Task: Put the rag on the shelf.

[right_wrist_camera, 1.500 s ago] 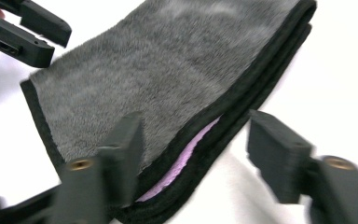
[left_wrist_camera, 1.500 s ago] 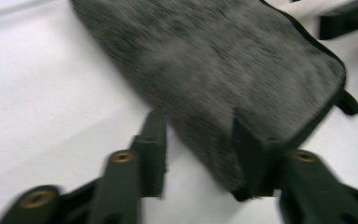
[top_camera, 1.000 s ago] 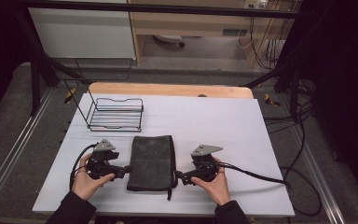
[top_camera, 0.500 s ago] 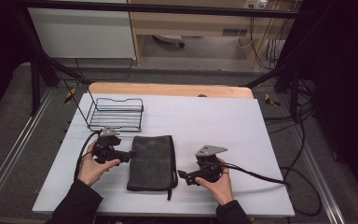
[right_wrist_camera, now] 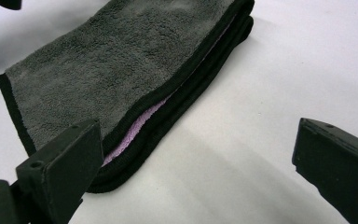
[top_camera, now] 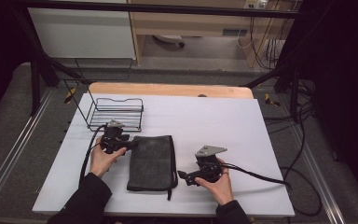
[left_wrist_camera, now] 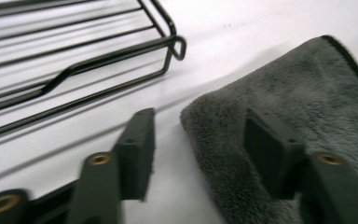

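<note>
Left gripper point(left_wrist_camera: 196, 149) at the far left corner of the folded grey towel point(top_camera: 151, 161), jaws half spread and just closing astride the corner, not yet pinching.

Risk: only the top layer is caught, so the fold slips apart; the wire basket point(top_camera: 116, 113) stands close. Right gripper point(top_camera: 182, 176), spread wide, waits beside the towel's near right edge.

Folded grey towel point(top_camera: 151, 161) flat on table point(top_camera: 223, 116)
</note>
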`<state>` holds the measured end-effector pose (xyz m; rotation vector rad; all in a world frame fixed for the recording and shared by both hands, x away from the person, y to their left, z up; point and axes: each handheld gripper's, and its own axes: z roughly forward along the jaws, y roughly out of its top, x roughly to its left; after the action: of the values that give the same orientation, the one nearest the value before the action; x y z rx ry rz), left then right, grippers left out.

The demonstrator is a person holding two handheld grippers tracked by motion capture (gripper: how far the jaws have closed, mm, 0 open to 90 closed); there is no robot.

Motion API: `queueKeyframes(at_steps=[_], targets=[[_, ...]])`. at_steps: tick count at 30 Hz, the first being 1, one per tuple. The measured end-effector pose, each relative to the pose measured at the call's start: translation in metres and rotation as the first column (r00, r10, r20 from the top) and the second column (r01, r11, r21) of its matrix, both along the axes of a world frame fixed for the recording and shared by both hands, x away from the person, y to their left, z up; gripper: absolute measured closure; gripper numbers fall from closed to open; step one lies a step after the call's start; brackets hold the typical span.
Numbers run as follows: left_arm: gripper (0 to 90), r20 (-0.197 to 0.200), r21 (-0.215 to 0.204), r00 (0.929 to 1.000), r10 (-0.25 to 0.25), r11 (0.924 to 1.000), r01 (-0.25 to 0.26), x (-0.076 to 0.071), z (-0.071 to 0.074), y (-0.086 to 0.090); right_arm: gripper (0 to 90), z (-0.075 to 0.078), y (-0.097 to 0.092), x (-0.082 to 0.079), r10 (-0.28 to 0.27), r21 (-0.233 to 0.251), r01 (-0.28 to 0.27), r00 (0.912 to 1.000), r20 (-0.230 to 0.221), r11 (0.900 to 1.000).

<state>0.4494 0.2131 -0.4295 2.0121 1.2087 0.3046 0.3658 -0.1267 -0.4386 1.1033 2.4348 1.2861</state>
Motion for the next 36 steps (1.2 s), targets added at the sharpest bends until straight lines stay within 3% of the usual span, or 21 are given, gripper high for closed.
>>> queueKeyframes(at_steps=[10, 11, 17, 24, 25, 29, 31, 32, 33, 36], targets=[[67.6, -0.050, -0.014, 0.9984, -0.026, 0.9996, 0.025, 0.006, -0.013, -0.002, 4.6, -0.001, 0.001, 0.006, -0.010, 0.012, 0.010, 0.9999, -0.006, 0.9999], [71.0, -0.053, -0.014, 0.9982, -0.028, 0.9995, 0.028, 0.006, -0.013, -0.003, 5.0, 0.000, 0.002, 0.009, -0.020, 0.030, 0.020, 0.9998, -0.008, 0.9993], [73.7, -0.047, 0.003, 0.9983, -0.034, 0.9994, 0.034, 0.005, -0.015, -0.006, 4.7, 0.003, 0.006, 0.024, -0.050, 0.080, 0.051, 0.9987, -0.013, 0.9955], [74.6, -0.033, 0.014, 0.9985, -0.043, 0.9990, 0.043, 0.004, -0.016, -0.007, 2.4, 0.013, 0.022, 0.049, -0.074, 0.067, 0.073, 0.9972, 0.009, 0.9951], [74.7, -0.031, 0.014, 0.9986, -0.044, 0.9989, 0.044, 0.004, -0.016, -0.007, 3.2, 0.014, 0.029, 0.059, -0.086, 0.063, 0.086, 0.9963, 0.001, 0.9944], [74.7, -0.031, 0.011, 0.9984, -0.047, 0.9988, 0.047, 0.004, -0.016, -0.007, 7.4, 0.015, 0.038, 0.073, -0.089, 0.072, 0.089, 0.9960, -0.007, 0.9935], [74.8, -0.035, 0.005, 0.9982, -0.048, 0.9988, 0.048, 0.004, -0.017, -0.006, 16.0, 0.011, 0.046, 0.087, -0.098, 0.050, 0.098, 0.9952, -0.012, 0.9939], [74.8, -0.038, 0.004, 0.9981, -0.047, 0.9989, 0.048, 0.005, -0.017, -0.006, 16.0, 0.011, 0.046, 0.087, -0.098, 0.050, 0.098, 0.9952, -0.012, 0.9939], [74.8, -0.040, 0.003, 0.9981, -0.047, 0.9989, 0.048, 0.005, -0.017, -0.005, 23.9, 0.008, 0.051, 0.094, -0.099, 0.042, 0.099, 0.9950, -0.015, 0.9942], [74.8, -0.042, 0.000, 0.9982, -0.044, 0.9990, 0.044, 0.005, -0.017, -0.006, 31.2, 0.005, 0.056, 0.100, -0.101, 0.027, 0.101, 0.9947, -0.020, 0.9945]])
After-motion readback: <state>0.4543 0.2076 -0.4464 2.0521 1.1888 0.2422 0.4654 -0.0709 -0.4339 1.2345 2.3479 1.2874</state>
